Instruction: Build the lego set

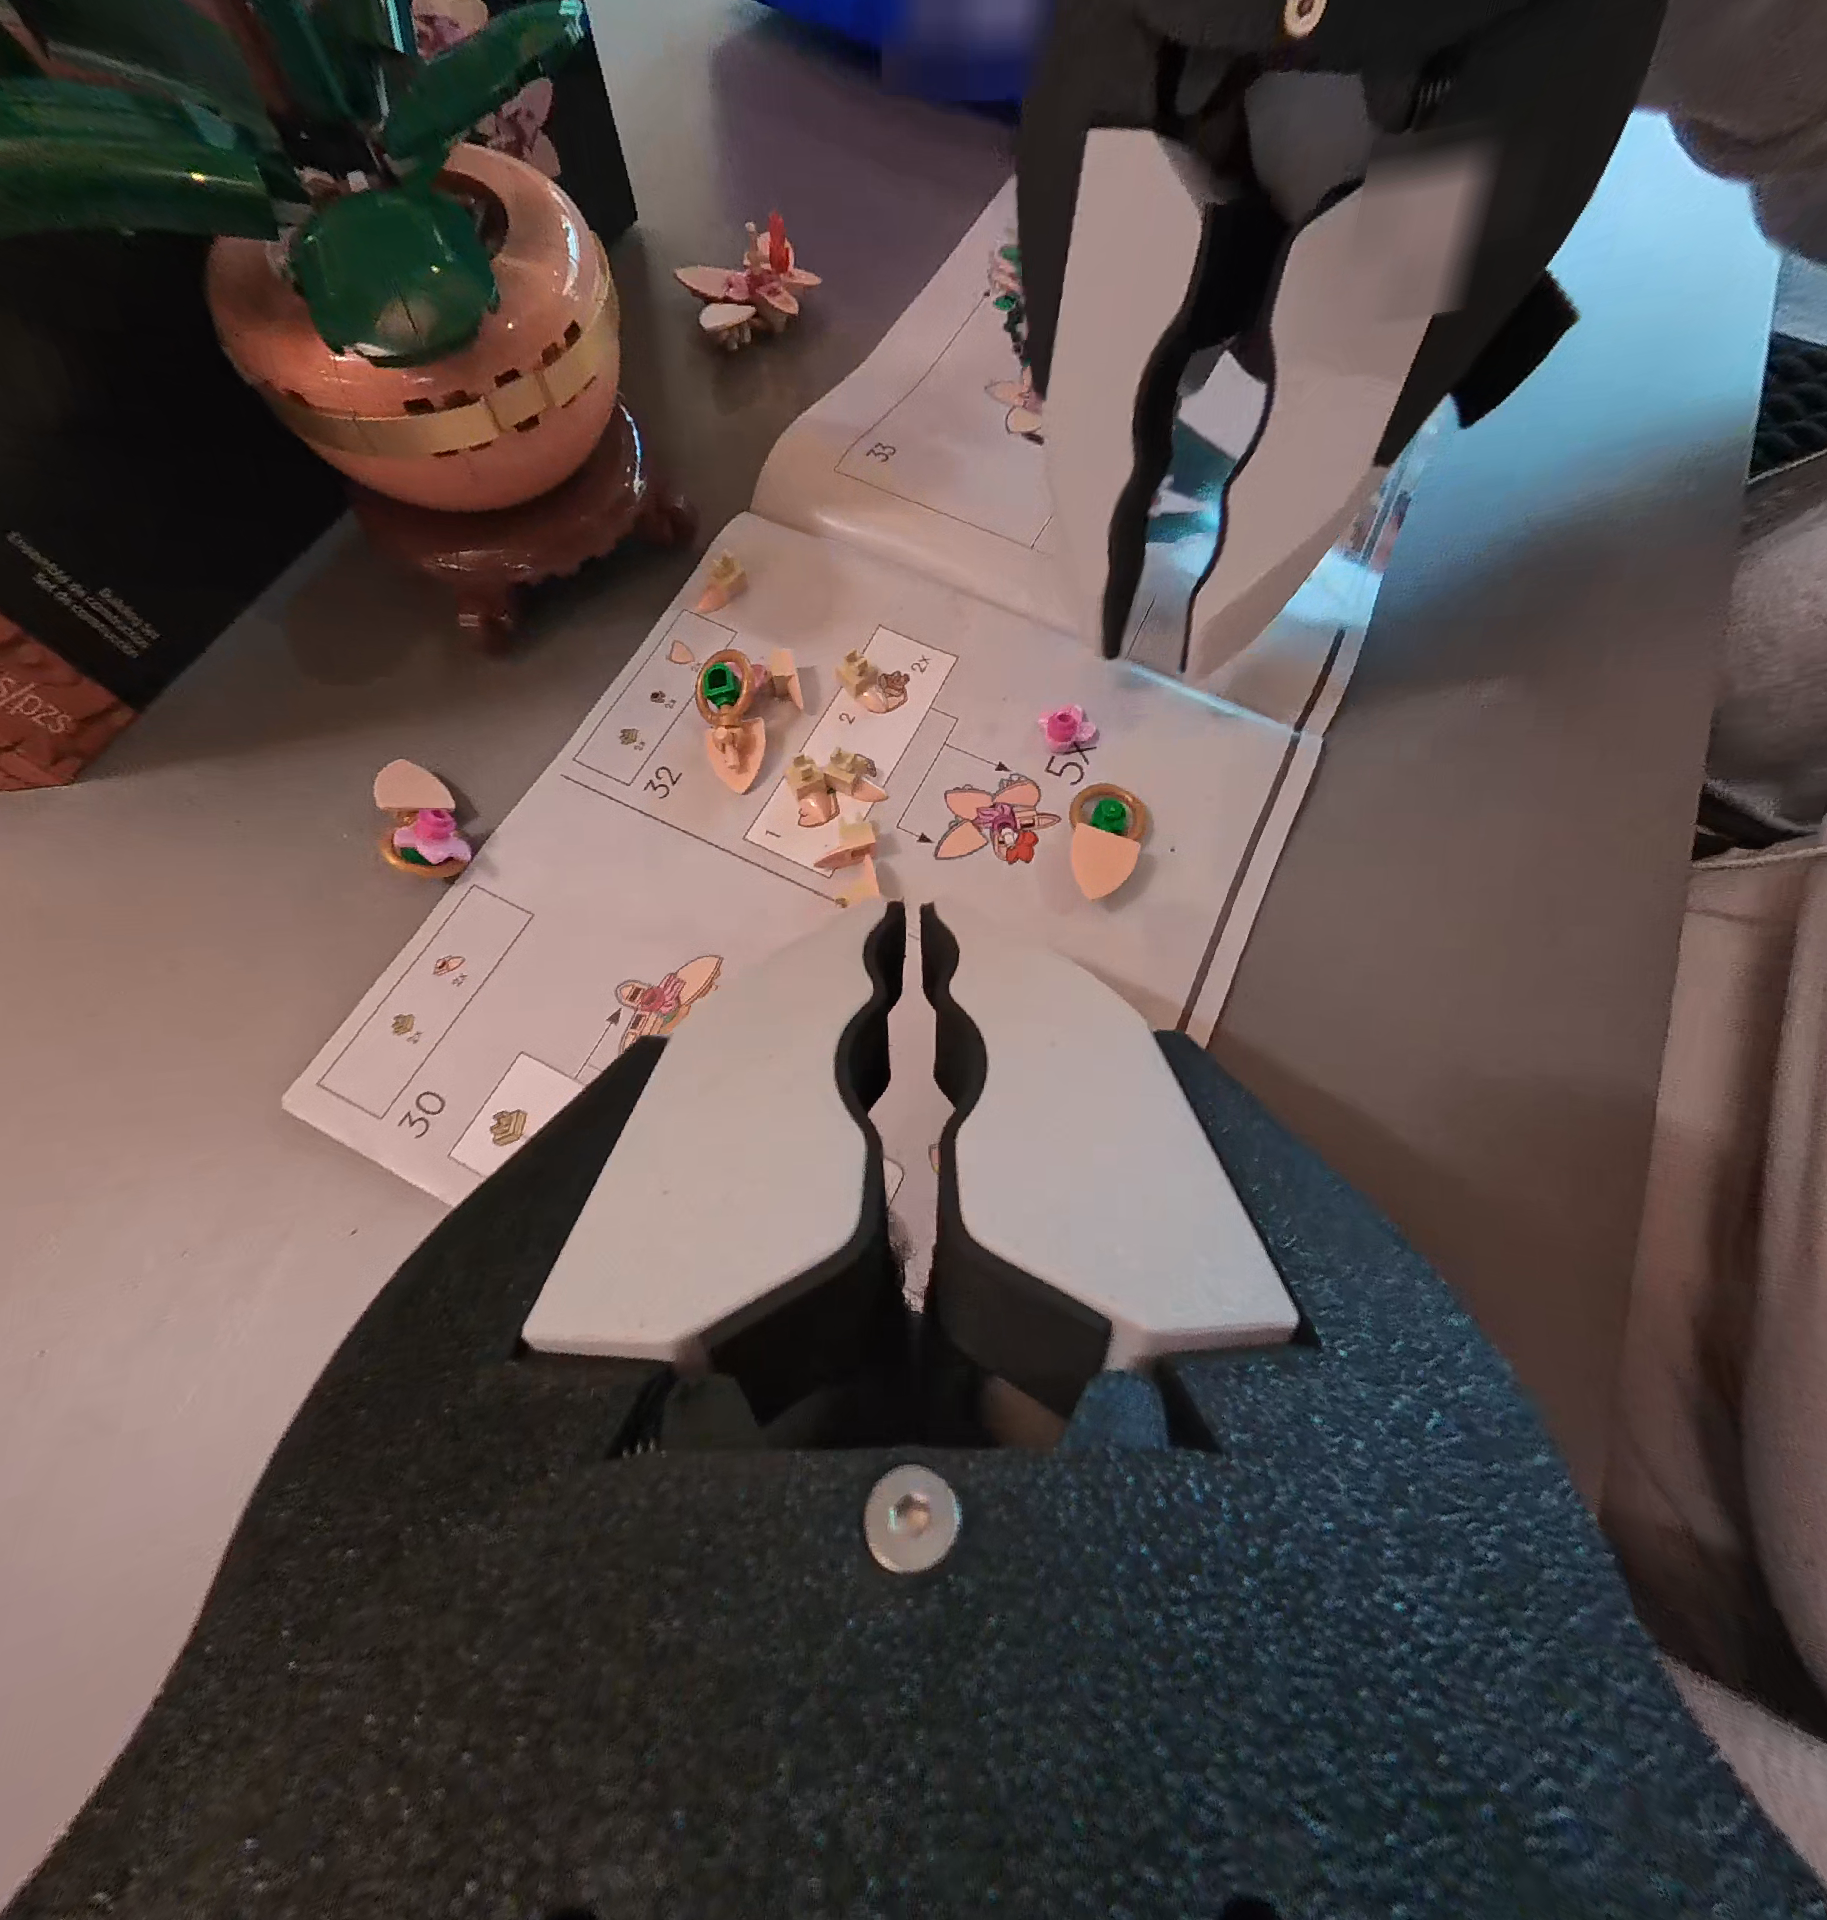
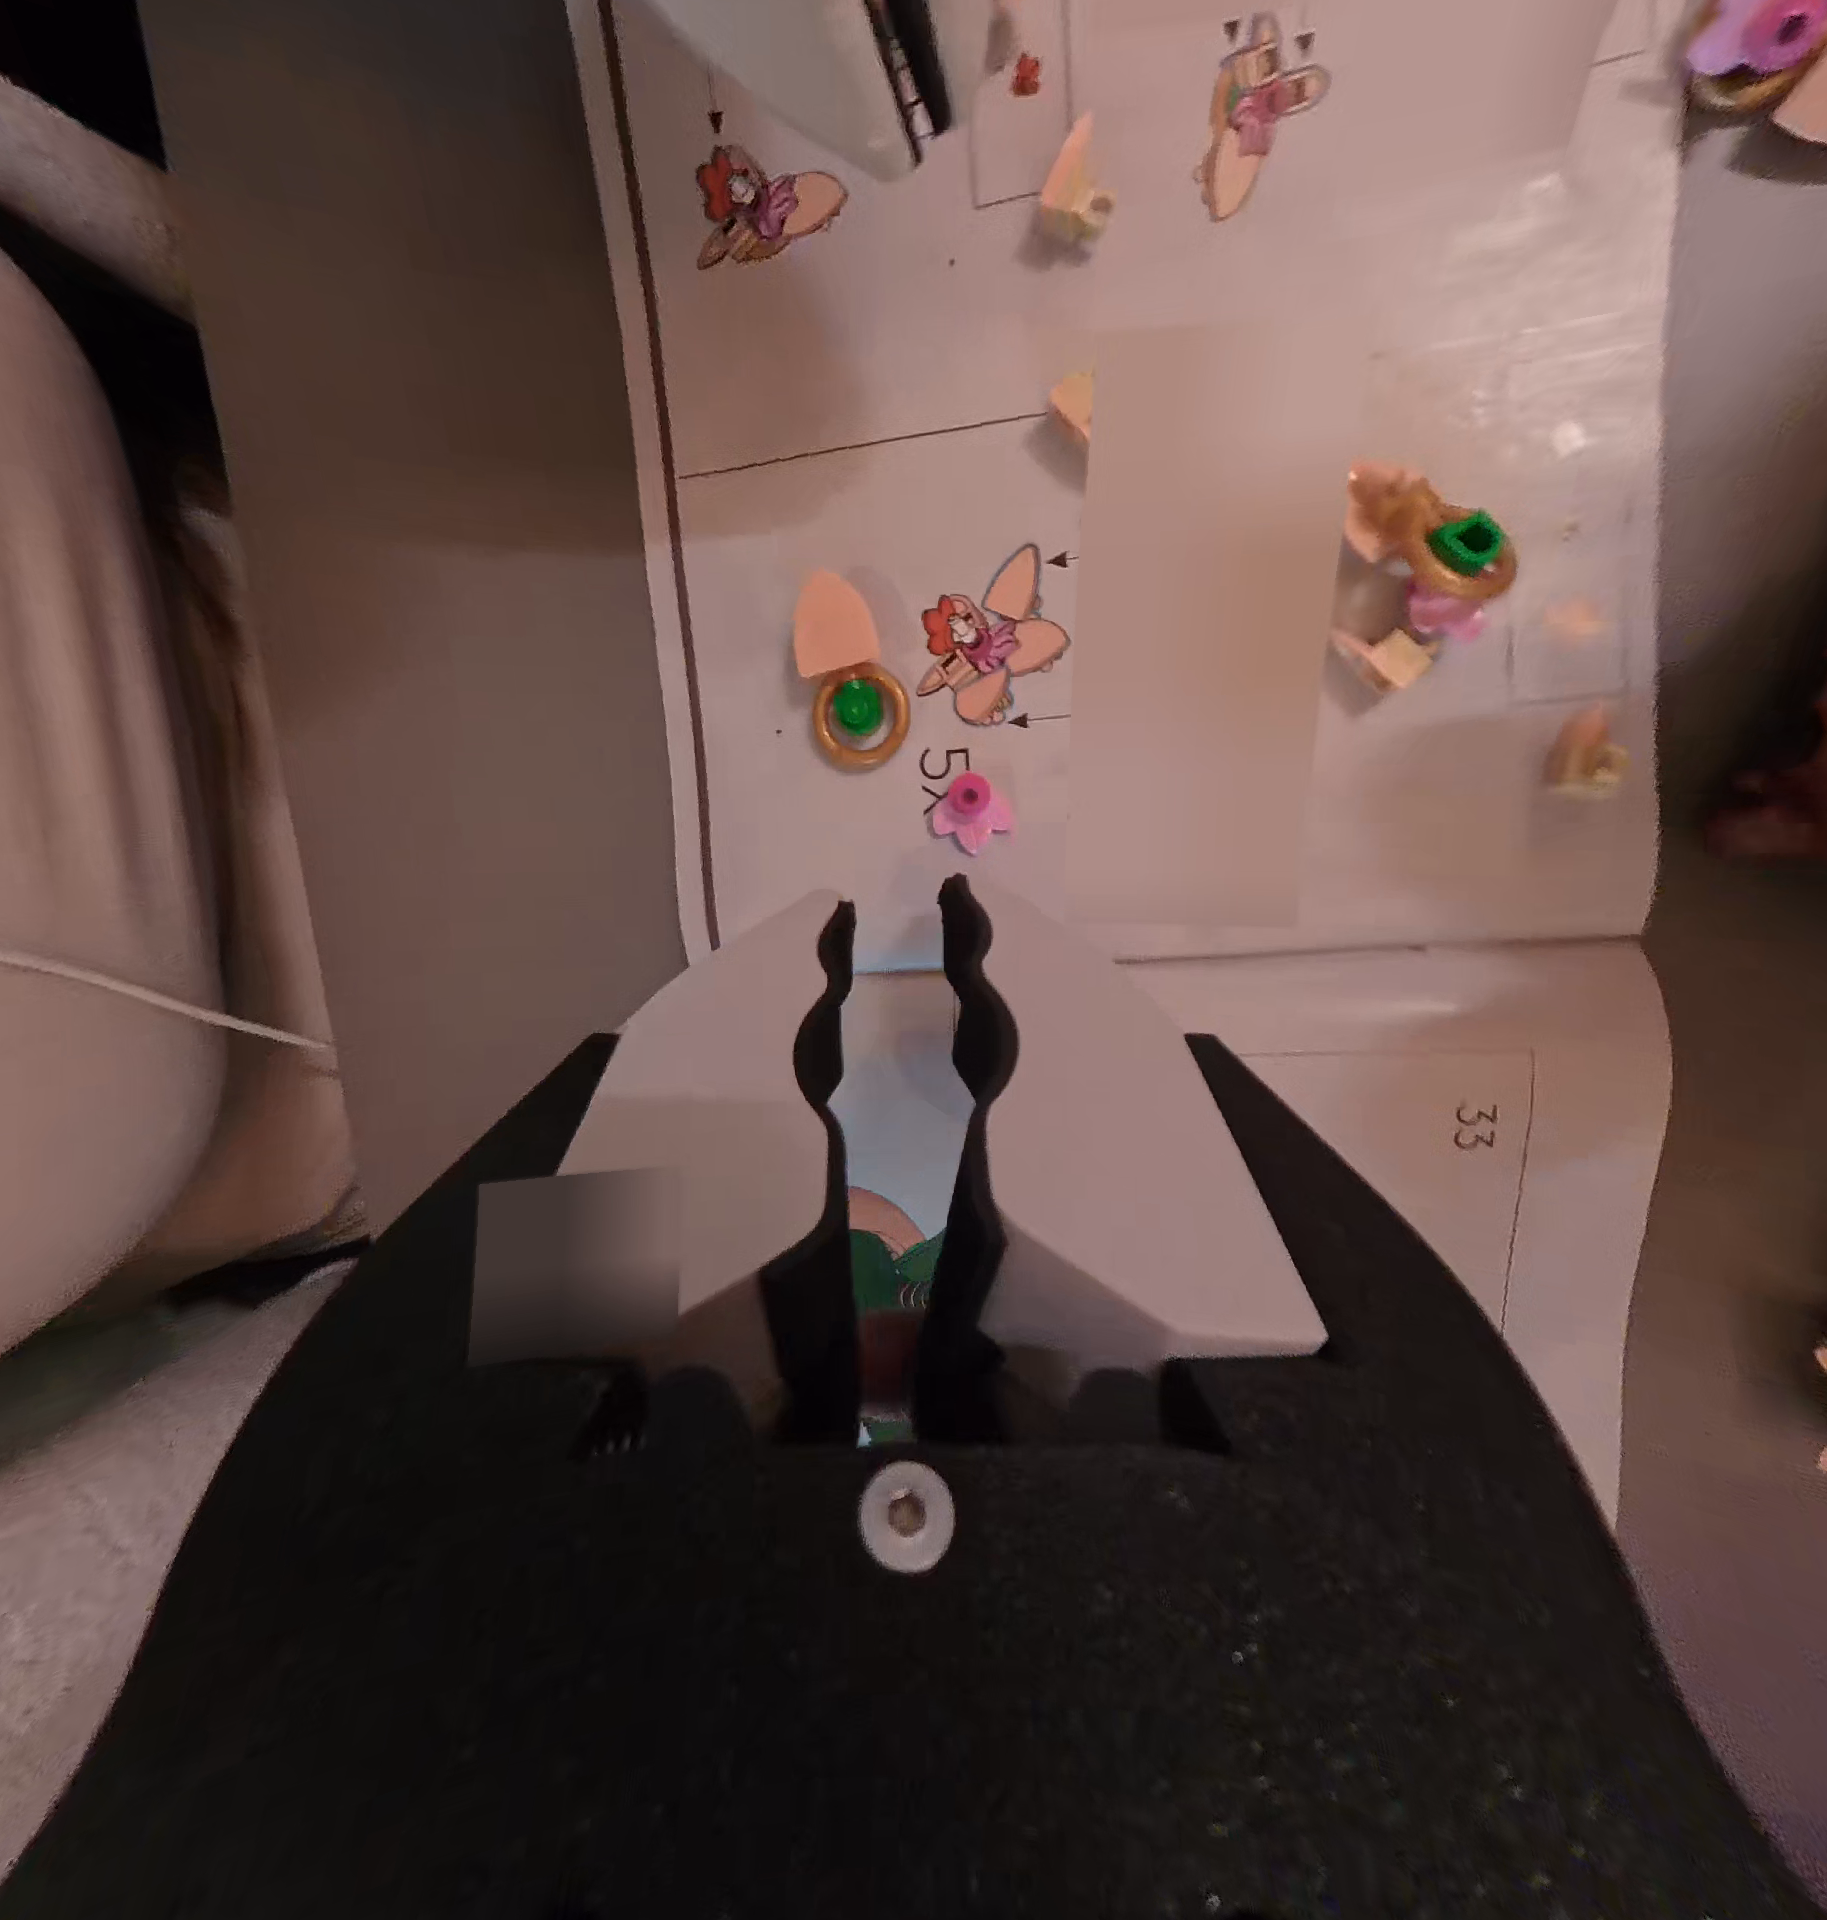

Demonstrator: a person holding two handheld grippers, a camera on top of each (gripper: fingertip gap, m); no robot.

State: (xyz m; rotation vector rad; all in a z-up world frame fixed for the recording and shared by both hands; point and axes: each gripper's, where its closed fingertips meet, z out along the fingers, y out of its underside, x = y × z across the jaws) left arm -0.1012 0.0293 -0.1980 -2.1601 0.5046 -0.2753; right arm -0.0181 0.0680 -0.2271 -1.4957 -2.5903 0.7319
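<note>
Nearly pressed together, left hand-held gripper (image 1: 911,909) holds nothing; right hand-held gripper (image 2: 896,894) slightly spread, empty.
Small pink flower-shaped plastic piece (image 2: 970,816), centre frame, could skid across the glossy paper instruction booklet (image 2: 1200,260) if nudged.

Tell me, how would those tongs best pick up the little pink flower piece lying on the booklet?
Probably by its raised centre stud, coming straight down from above. The pink flower piece lies flat on the instruction booklet, petals thin against the paper, so its edges offer little to pinch. The right tongs are nearest, slightly open just short of it, with nothing held.
</note>
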